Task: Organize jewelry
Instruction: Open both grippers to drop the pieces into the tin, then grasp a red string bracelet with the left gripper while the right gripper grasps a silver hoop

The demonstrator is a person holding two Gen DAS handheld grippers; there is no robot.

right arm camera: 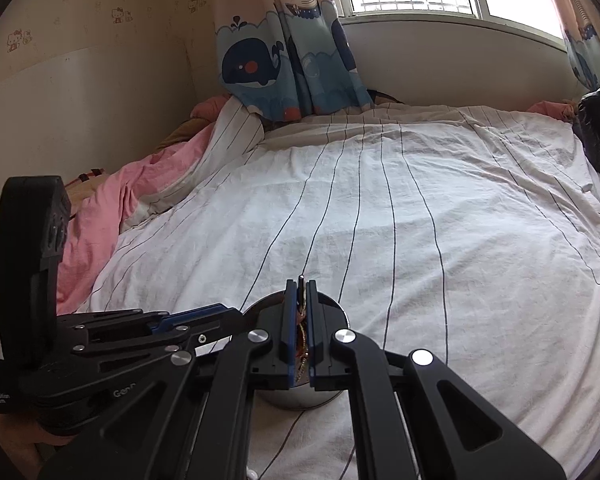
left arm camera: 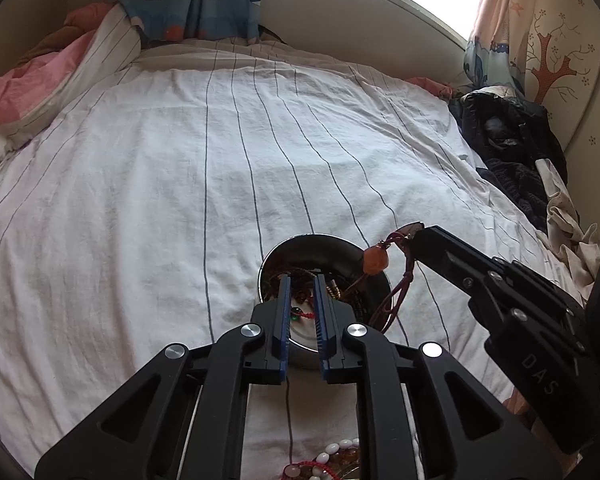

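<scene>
A shiny metal bowl with tangled jewelry inside sits on the striped bed sheet. My left gripper hangs over the bowl's near side, jaws a little apart with nothing clamped between them. My right gripper comes in from the right, shut on a dark red cord necklace with an orange stone that dangles over the bowl's right rim. In the right wrist view the right gripper is shut on the necklace cord above the bowl; the left gripper's arm lies at the left.
A loose heap of white and amber bead jewelry lies on the sheet under my left gripper. Dark clothes are piled at the bed's right edge. A pink quilt lies at the left. Wall and window stand beyond the bed.
</scene>
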